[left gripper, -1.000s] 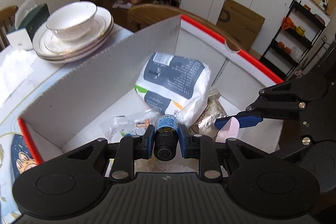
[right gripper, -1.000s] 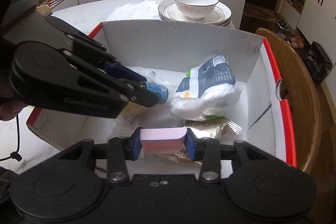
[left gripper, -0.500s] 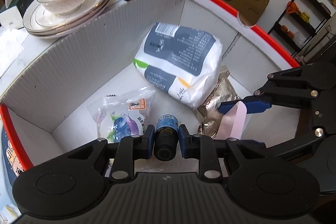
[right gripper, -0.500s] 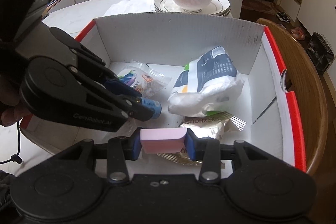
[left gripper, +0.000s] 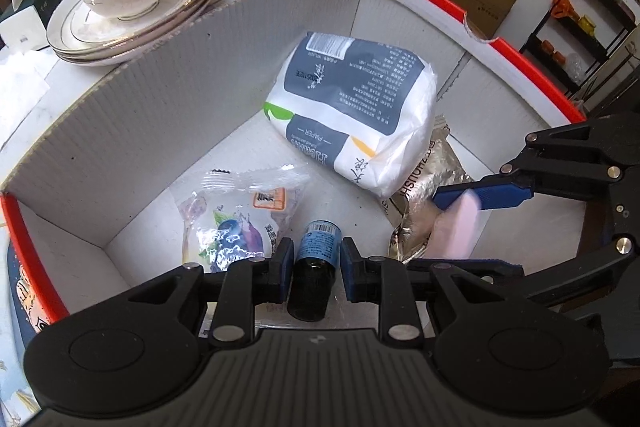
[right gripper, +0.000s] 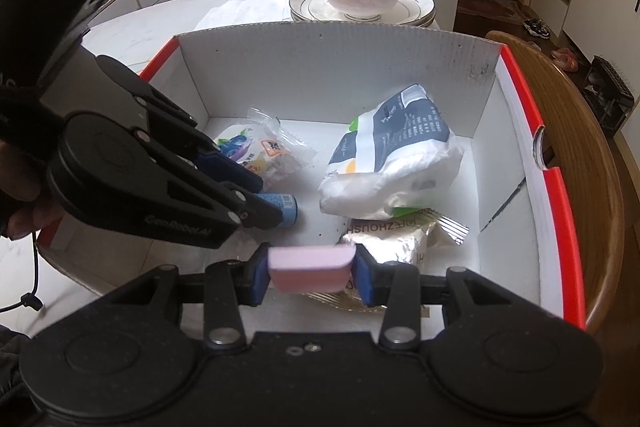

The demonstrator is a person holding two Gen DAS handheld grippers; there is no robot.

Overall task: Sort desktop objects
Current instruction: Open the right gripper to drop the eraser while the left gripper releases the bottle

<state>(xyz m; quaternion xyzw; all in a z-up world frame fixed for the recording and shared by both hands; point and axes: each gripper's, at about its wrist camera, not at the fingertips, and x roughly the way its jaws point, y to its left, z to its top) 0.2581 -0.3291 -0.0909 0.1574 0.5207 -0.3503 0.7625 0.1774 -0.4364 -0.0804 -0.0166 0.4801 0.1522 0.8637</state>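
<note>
Left gripper (left gripper: 313, 263) jaws nearly closed, clamped on small dark glass bottle with blue label (left gripper: 316, 259), inside white corrugated box with red rim (left gripper: 180, 99); rigid, smooth, breakable, held mid-body. Right gripper (right gripper: 311, 267) jaws part-open, pinching pink rectangular eraser-like block (right gripper: 311, 265) by ends above box floor; light, grippy.

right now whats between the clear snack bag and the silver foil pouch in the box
In the left wrist view, the small dark bottle held by the left gripper, over bare box floor.

Bare floor of the box (right gripper: 496, 131) lies open at right; the tissue pack (right gripper: 394, 163) and snack bag (right gripper: 266, 151) crowd the middle.
</note>
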